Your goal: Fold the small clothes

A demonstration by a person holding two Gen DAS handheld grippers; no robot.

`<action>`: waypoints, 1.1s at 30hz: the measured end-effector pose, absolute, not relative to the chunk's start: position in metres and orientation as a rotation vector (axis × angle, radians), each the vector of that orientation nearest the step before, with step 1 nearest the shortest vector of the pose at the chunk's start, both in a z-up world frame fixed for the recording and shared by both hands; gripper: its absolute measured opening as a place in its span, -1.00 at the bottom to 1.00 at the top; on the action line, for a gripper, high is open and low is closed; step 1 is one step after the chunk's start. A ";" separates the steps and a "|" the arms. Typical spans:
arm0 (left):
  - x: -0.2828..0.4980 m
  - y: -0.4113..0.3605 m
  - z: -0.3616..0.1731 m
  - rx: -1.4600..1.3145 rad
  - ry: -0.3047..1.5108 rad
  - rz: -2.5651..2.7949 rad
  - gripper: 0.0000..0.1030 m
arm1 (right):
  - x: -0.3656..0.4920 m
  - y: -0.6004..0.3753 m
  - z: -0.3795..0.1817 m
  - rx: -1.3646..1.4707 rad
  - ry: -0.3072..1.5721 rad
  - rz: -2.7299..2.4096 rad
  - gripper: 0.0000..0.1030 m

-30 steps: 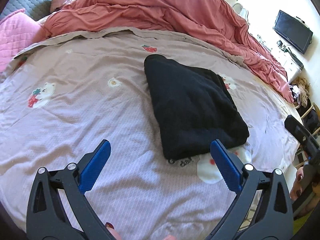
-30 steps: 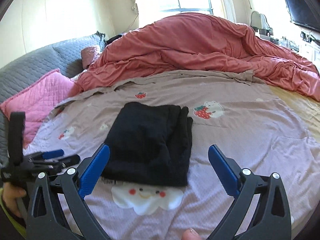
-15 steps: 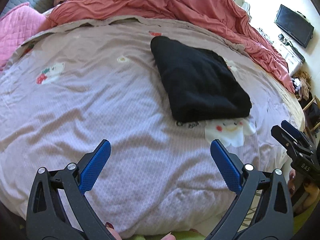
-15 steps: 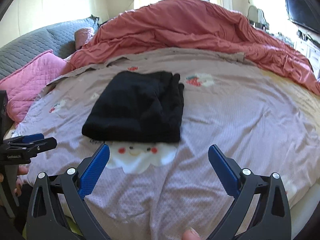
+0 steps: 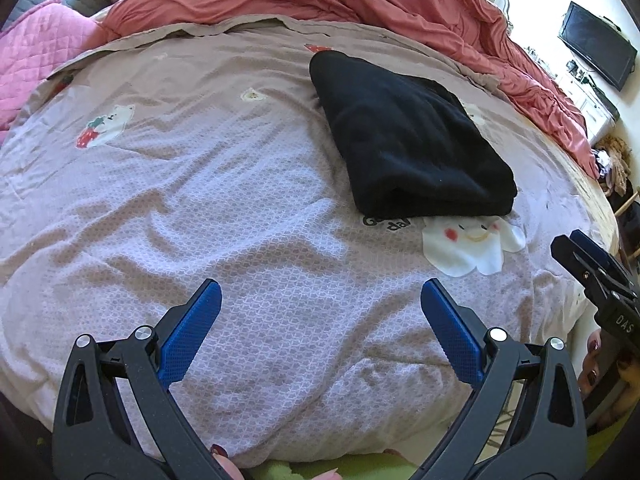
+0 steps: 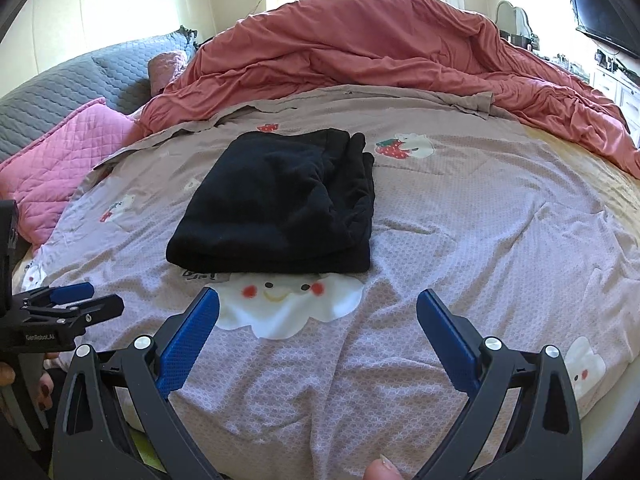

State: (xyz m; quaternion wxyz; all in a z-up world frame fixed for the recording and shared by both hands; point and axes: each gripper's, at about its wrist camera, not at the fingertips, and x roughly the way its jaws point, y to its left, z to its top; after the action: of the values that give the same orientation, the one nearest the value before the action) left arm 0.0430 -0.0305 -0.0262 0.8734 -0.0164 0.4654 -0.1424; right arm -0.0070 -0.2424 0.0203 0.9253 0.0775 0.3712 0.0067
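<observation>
garment: black folded garment (image 5: 408, 140) (image 6: 280, 204) lies on lilac bedsheet (image 5: 240, 240) (image 6: 460, 240), flat, layered edges stacked on 1 side; near edge touches white cloud print (image 6: 286, 304) (image 5: 472, 246).
left gripper: left gripper (image 5: 320, 312) spread wide, nothing btwn blue pads, over bare sheet, well short of garment; also seen side-on at left edge of right view (image 6: 68, 304).
right gripper: right gripper (image 6: 318, 320) released, empty, near cloud print, apart from garment; in left view (image 5: 592, 264) cut off by frame edge.
hidden: text print under garment edge partly covered, unreadable. hands mostly out of frame, only fingertips seen.
bkgd: red duvet (image 6: 380, 52) bunched behind, pink pillow (image 6: 68, 148) at left.
</observation>
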 end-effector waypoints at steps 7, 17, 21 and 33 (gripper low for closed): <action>0.043 -0.030 -0.025 -0.028 0.970 -0.282 0.82 | -0.007 -0.243 0.019 0.155 0.760 0.018 0.91; 0.039 -0.032 -0.022 -0.028 0.964 -0.276 0.82 | -0.007 -0.242 0.019 0.164 0.760 0.023 0.91; 0.039 -0.031 -0.021 -0.029 0.961 -0.273 0.82 | -0.007 -0.242 0.019 0.165 0.760 0.024 0.91; 0.036 -0.032 -0.018 -0.019 0.959 -0.264 0.82 | -0.008 -0.240 0.022 0.165 0.754 0.021 0.91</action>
State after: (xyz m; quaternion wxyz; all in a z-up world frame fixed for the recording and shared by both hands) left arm 0.0363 -0.0321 -0.0179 0.8788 -0.0091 0.4600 -0.1266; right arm -0.0084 -0.2401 0.0217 0.9263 0.0806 0.3679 0.0102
